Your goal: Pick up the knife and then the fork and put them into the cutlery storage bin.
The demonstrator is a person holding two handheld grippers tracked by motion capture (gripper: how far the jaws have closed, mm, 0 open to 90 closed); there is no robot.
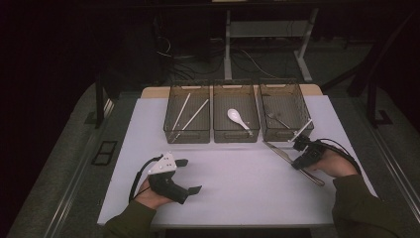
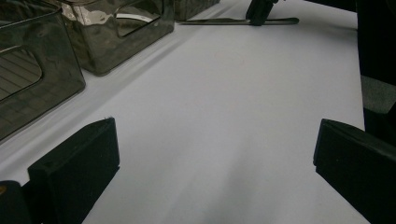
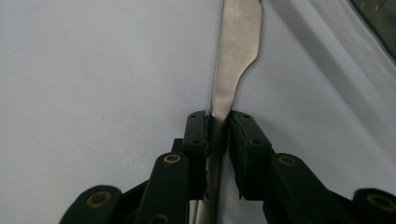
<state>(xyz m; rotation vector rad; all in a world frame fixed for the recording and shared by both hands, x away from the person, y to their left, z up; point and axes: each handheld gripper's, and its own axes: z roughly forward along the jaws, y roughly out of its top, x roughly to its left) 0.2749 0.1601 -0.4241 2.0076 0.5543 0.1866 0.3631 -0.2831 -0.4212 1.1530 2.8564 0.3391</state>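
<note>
White tabletop (image 1: 233, 168) in dark room, right gripper (image 3: 218, 135) jaws pinched on the neck of a flat, dull-silver metal table knife (image 3: 236, 60) lying before the right bin (image 1: 286, 106), left gripper (image 1: 190, 176) jaws wide, holding nothing.

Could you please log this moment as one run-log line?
right gripper: shut on knife | left gripper: open, idle over table | knife: on table, before bins

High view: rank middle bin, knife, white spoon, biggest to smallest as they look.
1. Middle bin, clearly largest.
2. Knife, long and thin, gripped by the right gripper.
3. White spoon, smallest; it lies farther from the camera, which shrinks it a little.
</note>
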